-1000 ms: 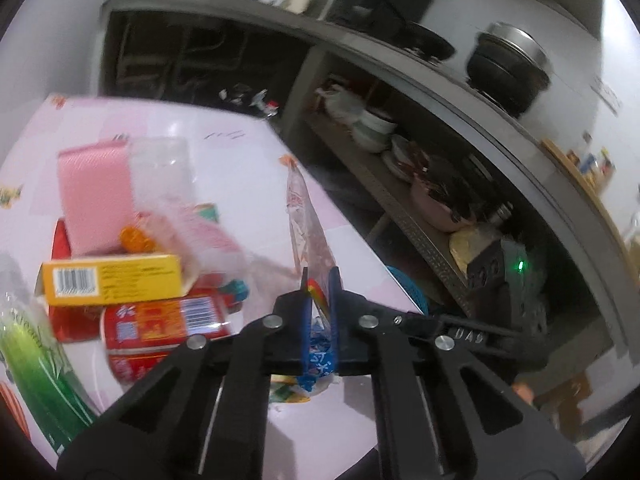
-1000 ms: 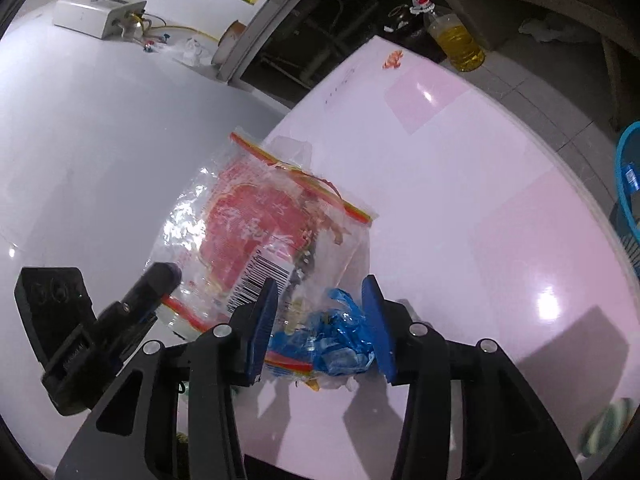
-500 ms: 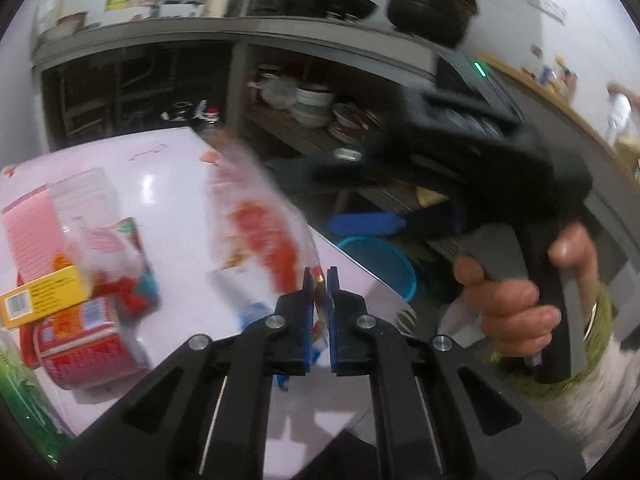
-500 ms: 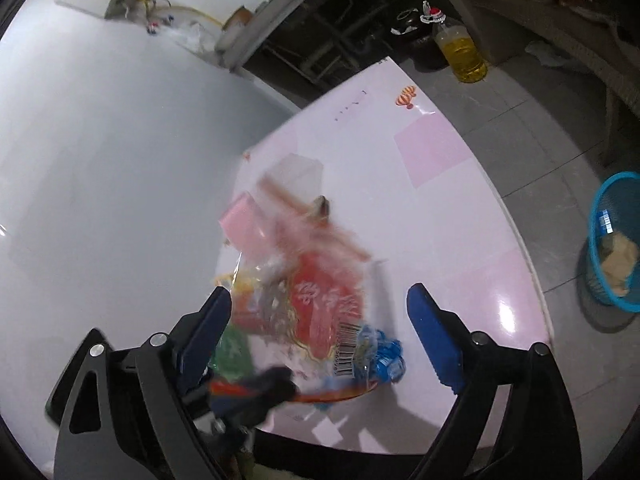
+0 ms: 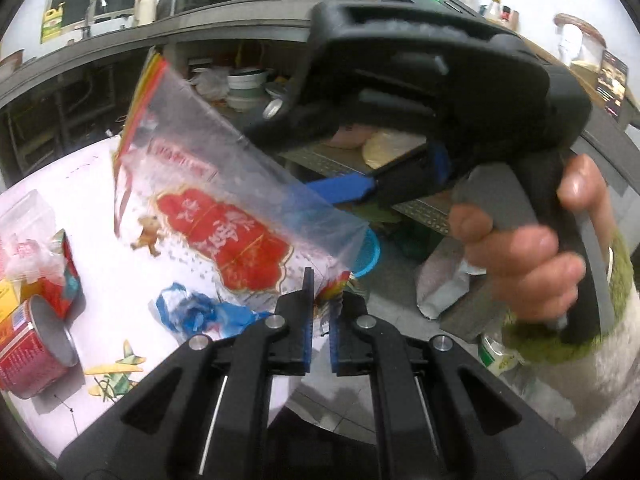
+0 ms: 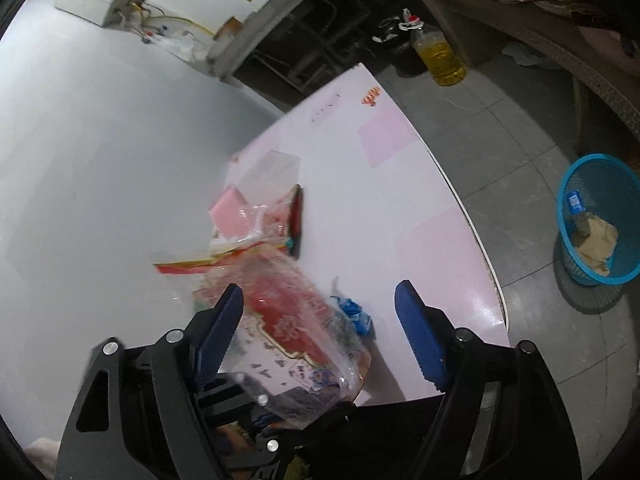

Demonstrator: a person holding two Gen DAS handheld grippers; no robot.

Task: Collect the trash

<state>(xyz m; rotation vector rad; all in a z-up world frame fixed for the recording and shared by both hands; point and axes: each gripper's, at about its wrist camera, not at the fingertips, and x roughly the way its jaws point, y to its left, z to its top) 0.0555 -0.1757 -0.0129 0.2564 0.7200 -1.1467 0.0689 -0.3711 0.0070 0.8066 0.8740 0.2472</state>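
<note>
left gripper has its blue pads nipped together on the bottom corner of a clear plastic bag with a red printed label, and the bag stands up from the jaws toward eleven o'clock in the left wrist view, lifted clear of the pink table. right gripper is spread wide with nothing between its pads, hanging above that same bag. by my reckoning the job is at an early stage: one piece of trash is in hand, but the blue bin sits on the floor at three o'clock in the right wrist view, well apart from the table, with only a few scraps inside. left on the table are a crumpled blue wrapper just beside the bag, a red can lying on its side at eight o'clock, and a heap of packets further back. compared with a second ago, the right gripper, which then closed in around the blue wrapper and the bag's lower edge, has let go and drawn up and away, so far more table and the bin now show. the left one has kept its pinch and raised the bag, and the right gripper body with the hand on it now fills the two o'clock side of its view.
</note>
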